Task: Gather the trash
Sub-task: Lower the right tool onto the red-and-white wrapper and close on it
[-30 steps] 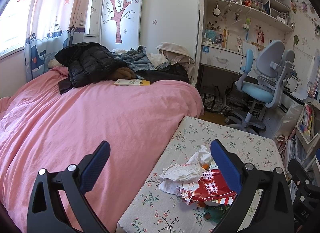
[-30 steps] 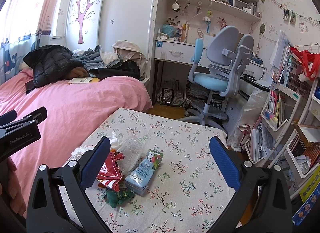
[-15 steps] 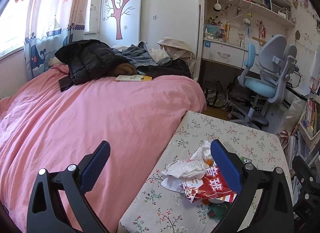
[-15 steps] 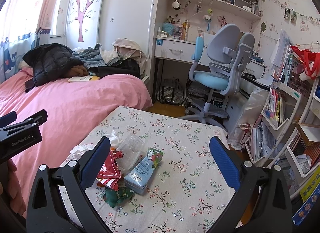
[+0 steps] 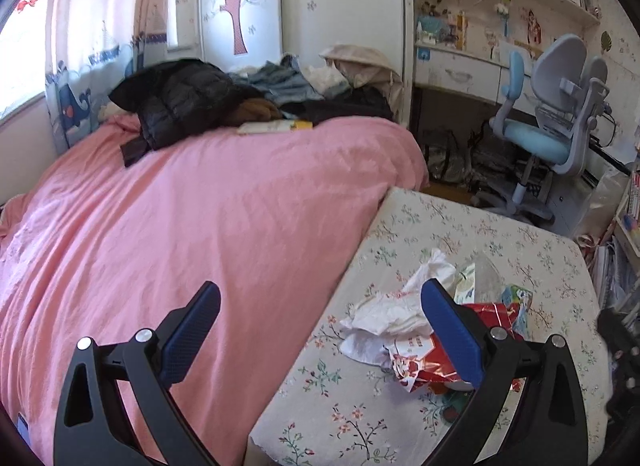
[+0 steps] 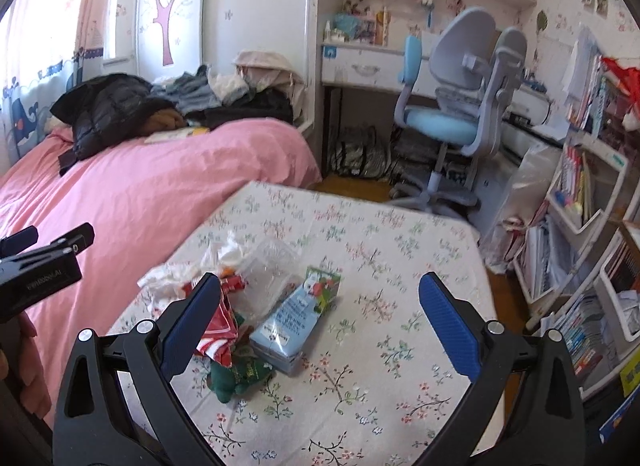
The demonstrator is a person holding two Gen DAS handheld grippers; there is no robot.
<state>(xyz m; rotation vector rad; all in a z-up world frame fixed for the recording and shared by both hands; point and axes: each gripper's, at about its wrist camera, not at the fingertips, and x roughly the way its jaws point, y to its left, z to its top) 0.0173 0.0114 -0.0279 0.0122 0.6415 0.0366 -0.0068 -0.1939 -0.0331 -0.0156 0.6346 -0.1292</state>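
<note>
My left gripper (image 5: 320, 330) is spread wide and holds nothing, hovering over the seam where the pink bed (image 5: 208, 225) meets the floral table (image 5: 460, 234). The crumpled white tissue (image 5: 384, 314) and red snack wrapper (image 5: 432, 358) lie just off its right finger. My right gripper (image 6: 320, 314) is likewise spread and empty above the table; the blue carton (image 6: 292, 318) lies between its fingers, the green wrapper (image 6: 236, 378) nearer its left finger.
</note>
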